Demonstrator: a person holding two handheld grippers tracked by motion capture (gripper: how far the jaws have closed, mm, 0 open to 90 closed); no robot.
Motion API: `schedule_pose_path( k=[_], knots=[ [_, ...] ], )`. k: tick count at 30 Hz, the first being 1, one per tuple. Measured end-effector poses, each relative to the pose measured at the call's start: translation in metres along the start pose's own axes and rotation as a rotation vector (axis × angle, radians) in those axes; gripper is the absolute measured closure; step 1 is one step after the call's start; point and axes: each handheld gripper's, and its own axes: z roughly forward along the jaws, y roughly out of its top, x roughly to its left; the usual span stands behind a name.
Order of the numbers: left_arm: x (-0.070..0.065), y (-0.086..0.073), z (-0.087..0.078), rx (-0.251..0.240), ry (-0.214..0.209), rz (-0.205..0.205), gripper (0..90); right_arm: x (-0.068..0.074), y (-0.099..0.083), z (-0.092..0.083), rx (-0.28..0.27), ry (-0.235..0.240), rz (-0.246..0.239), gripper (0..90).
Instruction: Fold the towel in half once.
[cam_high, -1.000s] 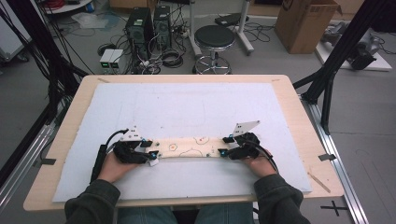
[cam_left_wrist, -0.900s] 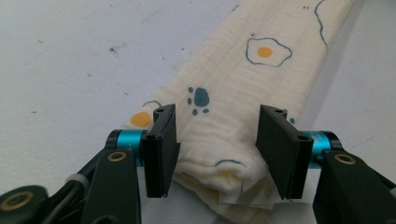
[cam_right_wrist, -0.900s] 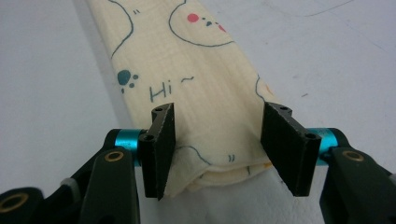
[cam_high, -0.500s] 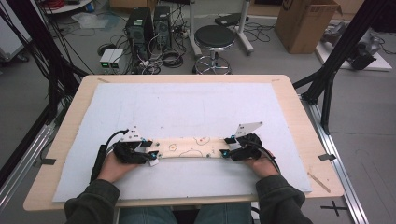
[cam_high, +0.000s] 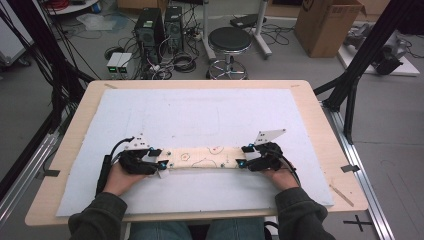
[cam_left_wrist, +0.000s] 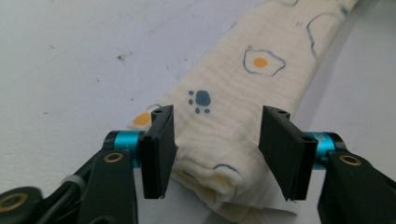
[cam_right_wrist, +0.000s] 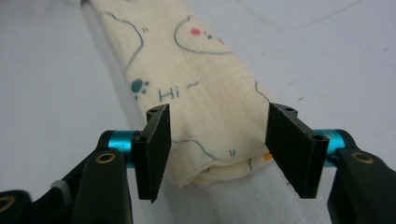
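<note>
Looking down from the high view, we see the folded cloth (cam_high: 205, 157), cream with egg and paw prints, lying as a long flat strip across the near middle of the white mat (cam_high: 200, 115), ends at 9 and 3 o'clock. We put the left gripper (cam_high: 161, 162) at the 9 o'clock end and the right gripper (cam_high: 243, 156) at the 3 o'clock end, each lined up with the strip's length, likely so both ends can be worked at once and the strip stays straight. In the left gripper view the jaws straddle the folded end (cam_left_wrist: 219, 154), about half spread; they have just been opening, and the pads do not press the cloth. In the right gripper view it reads the same: jaws just opened wider, layered end (cam_right_wrist: 219, 154) between them, gap at the right pad. We judge both ends released, nothing gripped. The wooden table (cam_high: 320, 130) carries the mat.
</note>
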Motion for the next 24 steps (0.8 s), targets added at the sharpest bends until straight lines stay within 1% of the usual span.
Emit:
schedule_pose_path(
  k=[1,3,4,5,6,7,8,9,11,14,15,17,20,22,23,24],
  knots=[
    [0.001,0.002,-0.004,-0.026,-0.001,-0.001,42.6,0.0,0.001,-0.002,-0.014,-0.001,0.004,39.1],
    [0.002,0.005,-0.009,-0.07,0.012,-0.014,40.3,-0.003,0.006,-0.008,-0.05,-0.006,0.024,38.3],
    [0.003,0.006,-0.01,-0.077,0.024,-0.024,39.6,-0.005,0.008,-0.01,-0.065,-0.009,0.037,38.3],
    [0.006,0.008,-0.011,-0.071,0.037,-0.022,39.0,-0.007,0.01,-0.011,-0.077,-0.013,0.055,38.4],
    [0.008,0.009,-0.011,-0.078,0.051,-0.029,38.2,-0.01,0.013,-0.012,-0.077,-0.028,0.071,39.0],
    [0.011,0.009,-0.011,-0.088,0.065,-0.048,38.3,-0.013,0.015,-0.012,-0.077,-0.041,0.08,40.0],
    [0.013,0.01,-0.01,-0.087,0.077,-0.063,38.6,-0.015,0.018,-0.01,-0.07,-0.052,0.096,40.4],
    [0.015,0.01,-0.009,-0.078,0.093,-0.071,38.6,-0.017,0.019,-0.009,-0.06,-0.057,0.114,40.7],
    [0.019,0.01,-0.006,-0.052,0.123,-0.083,40.8,-0.021,0.021,-0.004,-0.044,-0.055,0.133,42.6],
    [0.024,0.009,0.001,-0.038,0.139,-0.123,43.3,-0.024,0.02,0.004,-0.01,-0.058,0.147,44.0],
    [0.026,0.008,0.002,-0.031,0.137,-0.132,43.6,-0.025,0.019,0.006,0.0,-0.052,0.16,44.7],
    [0.029,0.006,0.006,-0.005,0.127,-0.165,44.7,-0.029,0.018,0.008,0.001,-0.048,0.187,45.8],
    [0.031,0.004,0.01,0.026,0.114,-0.179,47.2,-0.035,0.015,0.011,-0.008,-0.033,0.248,47.6],
    [0.031,0.003,0.012,0.046,0.108,-0.175,49.5,-0.037,0.013,0.014,0.001,-0.027,0.278,49.5],
    [0.031,0.003,0.013,0.05,0.103,-0.18,50.7,-0.038,0.012,0.016,0.01,-0.022,0.284,50.6],
    [0.031,0.002,0.014,0.064,0.1,-0.175,52.4,-0.038,0.011,0.018,0.022,-0.018,0.291,52.2]
  ],
)
